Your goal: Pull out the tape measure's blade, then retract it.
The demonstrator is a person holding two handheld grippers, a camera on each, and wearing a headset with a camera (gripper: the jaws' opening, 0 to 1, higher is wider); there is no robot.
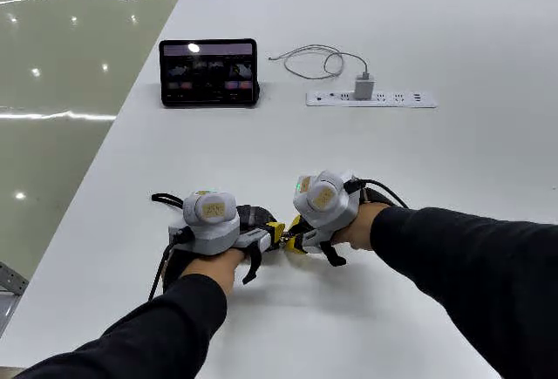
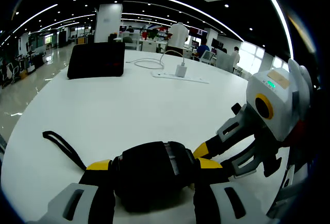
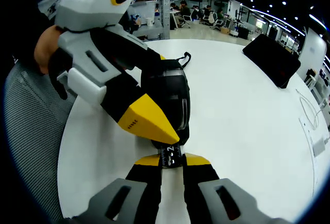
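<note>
White table [image 1: 471, 39]: the work surface. Tablet [image 1: 208, 71]: propped upright near the far left edge, screen lit. Power strip [image 1: 397, 98]: white, lying flat to the tablet's right, apart from it. Charger [image 1: 363, 87]: white, plugged into the strip. Cable [image 1: 307, 59]: white, looped loosely between charger and tablet. Floor [image 1: 61, 65]: glossy, reflecting ceiling lights.

Round black plastic tape measure case [image 2: 149, 177]; thin black wrist strap [image 2: 62, 147]. Short dark blade [image 3: 171, 154], pale tick marks and numeral. Left gripper [image 2: 153, 165], right gripper [image 3: 171, 161]: white-grey shells, black jaws, yellow tips. Glossy white table [image 1: 453, 161]. Black-framed tablet [image 1: 208, 71]. White power strip [image 1: 370, 98].
</note>
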